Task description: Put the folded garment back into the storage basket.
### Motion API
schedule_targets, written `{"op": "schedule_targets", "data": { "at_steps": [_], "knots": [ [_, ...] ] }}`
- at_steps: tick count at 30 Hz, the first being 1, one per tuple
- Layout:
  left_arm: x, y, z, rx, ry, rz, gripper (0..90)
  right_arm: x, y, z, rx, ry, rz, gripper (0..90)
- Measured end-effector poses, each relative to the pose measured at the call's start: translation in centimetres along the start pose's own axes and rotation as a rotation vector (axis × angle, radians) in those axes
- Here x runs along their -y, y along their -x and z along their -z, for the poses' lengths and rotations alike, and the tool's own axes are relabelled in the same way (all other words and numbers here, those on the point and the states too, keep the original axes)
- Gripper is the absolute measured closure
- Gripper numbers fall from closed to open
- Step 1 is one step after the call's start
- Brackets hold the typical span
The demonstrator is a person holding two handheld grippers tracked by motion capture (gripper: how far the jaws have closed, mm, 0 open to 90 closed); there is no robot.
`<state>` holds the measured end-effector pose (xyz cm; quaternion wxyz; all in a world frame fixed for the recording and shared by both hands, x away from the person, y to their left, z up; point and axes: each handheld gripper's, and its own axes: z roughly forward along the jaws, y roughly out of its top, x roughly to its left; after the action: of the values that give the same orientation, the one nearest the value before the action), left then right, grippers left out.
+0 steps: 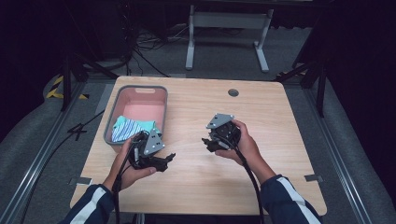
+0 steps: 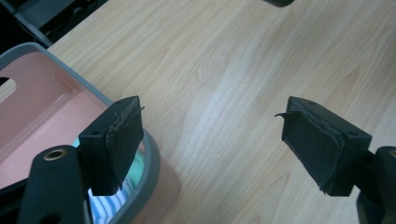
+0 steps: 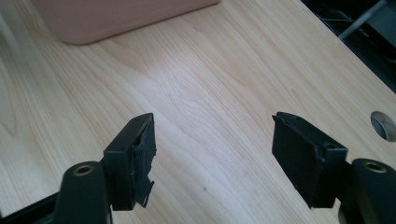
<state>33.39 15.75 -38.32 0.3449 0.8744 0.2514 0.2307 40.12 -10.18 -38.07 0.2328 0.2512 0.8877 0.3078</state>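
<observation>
Both grippers gape wide over bare table [image 1: 280, 121]: left gripper [image 2: 210, 140] beside bin [image 1: 161, 109], right gripper [image 3: 212, 154] mid-table.

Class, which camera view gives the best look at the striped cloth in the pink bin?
The high view: the striped cloth lies fully visible at the near end of the pink bin. The left gripper view catches just a sliver of it behind a jaw. The right gripper view shows the bin's outer wall, no cloth.

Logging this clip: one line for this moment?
left claw: open, empty | right claw: open, empty | cloth: in bin | table
</observation>
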Motion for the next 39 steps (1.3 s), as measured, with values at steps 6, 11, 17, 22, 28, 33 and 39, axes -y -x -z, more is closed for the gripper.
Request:
{"op": "schedule_targets", "data": {
  "at_steps": [6,11,17,22,28,33,39],
  "knots": [
    [0.0,1.0,-0.7,0.013,-0.017,-0.042,21.0,1.7,0.3,0.9,0.018,-0.016,-0.007,30.4],
    [0.1,1.6,-1.1,0.034,-0.019,-0.053,20.9,2.9,0.5,1.5,0.028,-0.021,-0.008,30.0],
    [0.2,2.4,-1.7,0.066,-0.036,-0.078,19.9,4.8,1.1,2.4,0.04,-0.018,-0.03,29.7],
    [0.5,3.0,-2.7,0.084,-0.05,-0.091,19.0,6.6,1.3,3.0,0.049,-0.024,-0.043,29.3],
    [0.8,3.5,-3.6,0.096,-0.079,-0.103,18.9,8.1,1.6,3.5,0.053,-0.025,-0.069,29.1],
    [1.3,3.9,-4.3,0.122,-0.094,-0.109,19.0,9.8,1.6,3.9,0.044,-0.029,-0.082,28.4],
    [1.9,4.4,-5.0,0.149,-0.106,-0.111,19.0,12.0,1.7,4.3,0.027,-0.029,-0.09,27.4]
  ]
}}
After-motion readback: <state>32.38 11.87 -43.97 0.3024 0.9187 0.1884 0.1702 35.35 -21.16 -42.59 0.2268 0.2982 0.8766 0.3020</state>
